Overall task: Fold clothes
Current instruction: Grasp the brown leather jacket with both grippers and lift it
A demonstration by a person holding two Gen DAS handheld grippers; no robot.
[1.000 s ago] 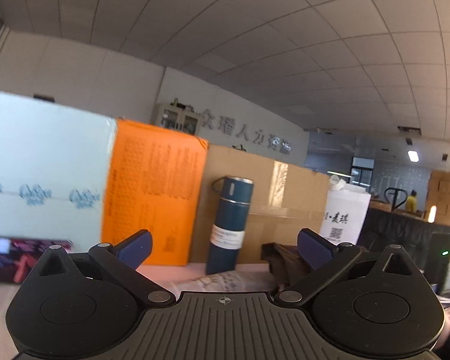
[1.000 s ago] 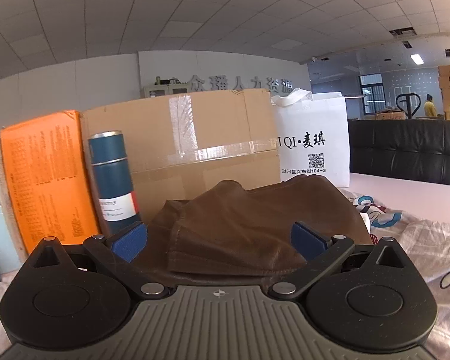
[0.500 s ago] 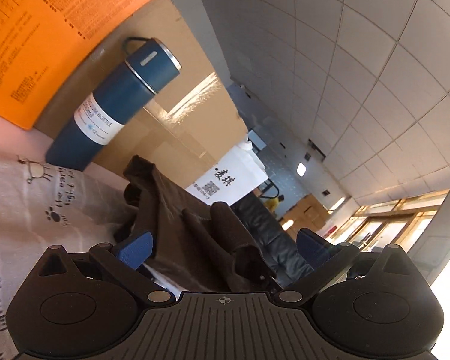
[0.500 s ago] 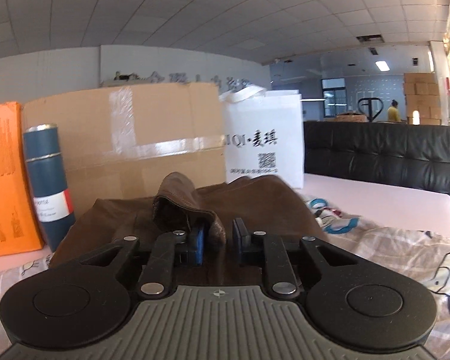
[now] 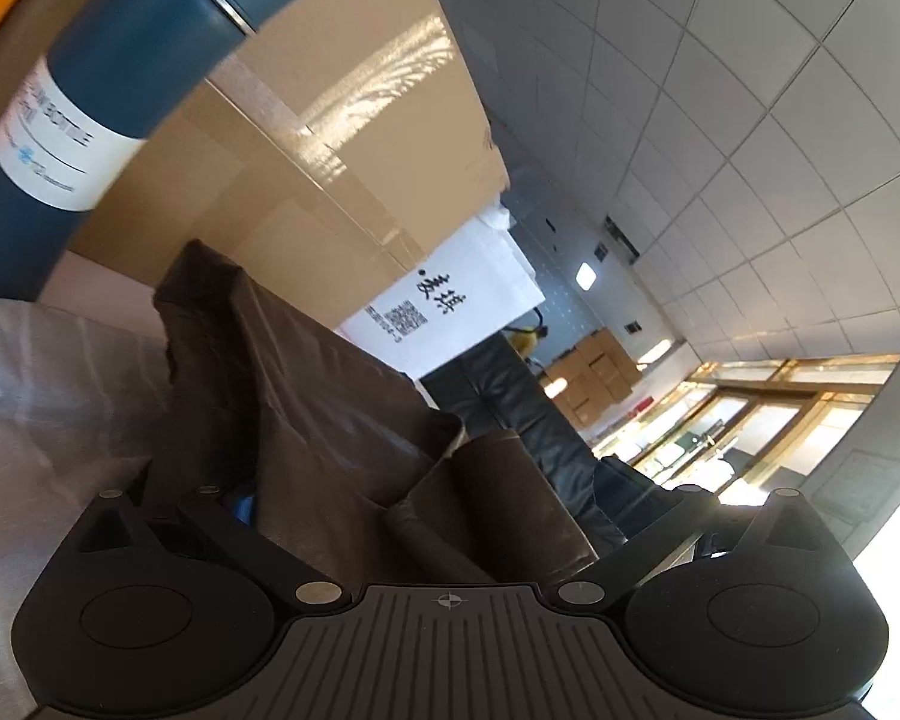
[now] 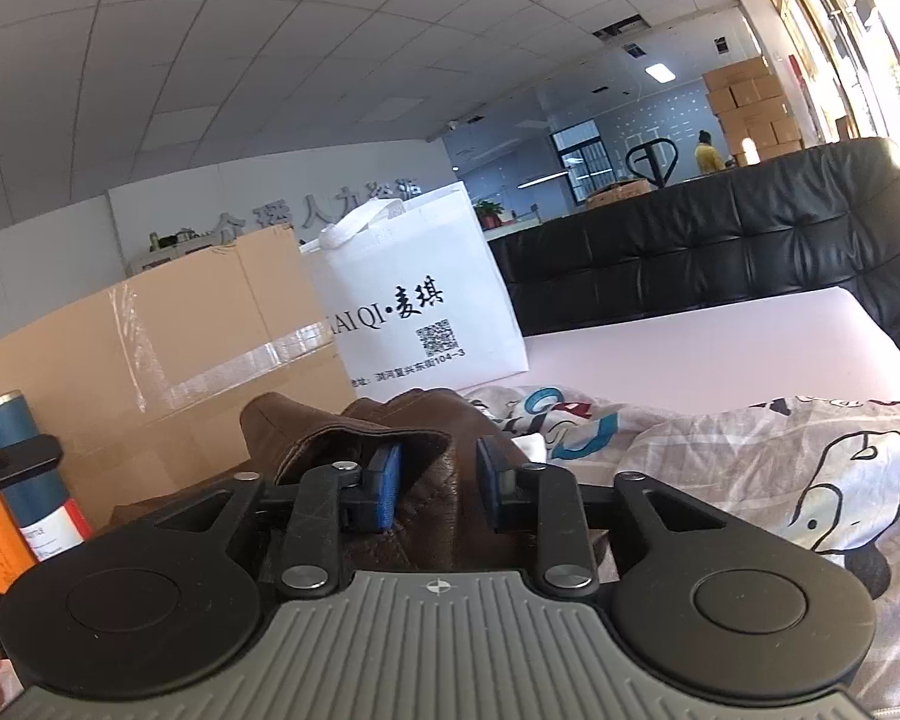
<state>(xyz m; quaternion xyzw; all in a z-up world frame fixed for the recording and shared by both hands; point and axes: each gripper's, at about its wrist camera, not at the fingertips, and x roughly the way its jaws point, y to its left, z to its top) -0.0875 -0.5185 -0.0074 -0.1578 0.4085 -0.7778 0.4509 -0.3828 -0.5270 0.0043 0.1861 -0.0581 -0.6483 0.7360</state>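
Garment (image 6: pixel 426 480) — bunched upright — between right gripper (image 6: pixel 435 483) fingers (image 6: pixel 385 480).

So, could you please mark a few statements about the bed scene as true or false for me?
1. The white tote bag stands beside the cardboard box. True.
2. The brown garment lies flat and neatly folded. False: it is bunched up, with raised folds.
3. The blue bottle lies on its side. False: it stands upright near the box.
4. The left gripper is open, with the garment between its fingers. True.
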